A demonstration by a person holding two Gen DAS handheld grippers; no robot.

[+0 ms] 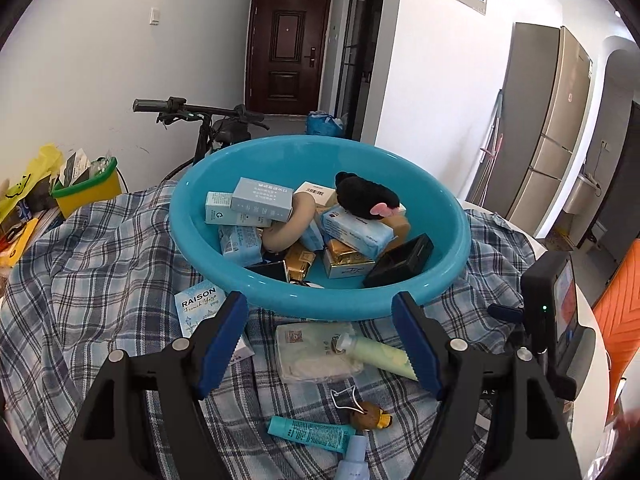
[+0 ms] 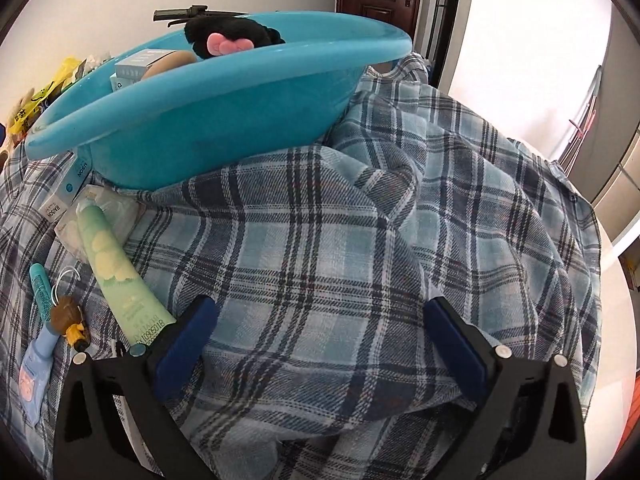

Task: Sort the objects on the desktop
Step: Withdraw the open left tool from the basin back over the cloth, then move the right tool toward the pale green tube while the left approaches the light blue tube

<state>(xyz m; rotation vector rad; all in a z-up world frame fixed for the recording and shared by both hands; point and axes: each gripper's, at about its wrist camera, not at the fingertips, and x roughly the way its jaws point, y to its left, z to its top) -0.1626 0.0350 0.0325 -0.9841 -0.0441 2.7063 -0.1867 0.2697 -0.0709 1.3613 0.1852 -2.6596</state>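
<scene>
On my left wrist feed, a yellow-green plastic bin stuffed with packets sits at the far left edge of the counter. A wrinkled blue plaid cloth covers the counter. A flat white carton printed RAISON lies on it, just beside the basin's near rim and partly behind my left finger. My left gripper hangs with its blue ribbed pads spread wide, holding nothing. Between them I see a soft clear pouch with a pale green tube lying across its right end. Nearer the camera lie a teal tube, a small brown figure on a white loop and a pale blue bottle top.

Behind them sits the glossy round turquoise basin, heaped with light blue cartons, gold foil boxes, a tan ring, a matte black box and a fuzzy black plush with a pink bow on top.

On the right wrist feed, the same basin sits upper left, tilted on bunched cloth. The green tube reaches my left finger; whether they touch I cannot tell. My right gripper is also spread wide and empty, over folded plaid fabric.
</scene>
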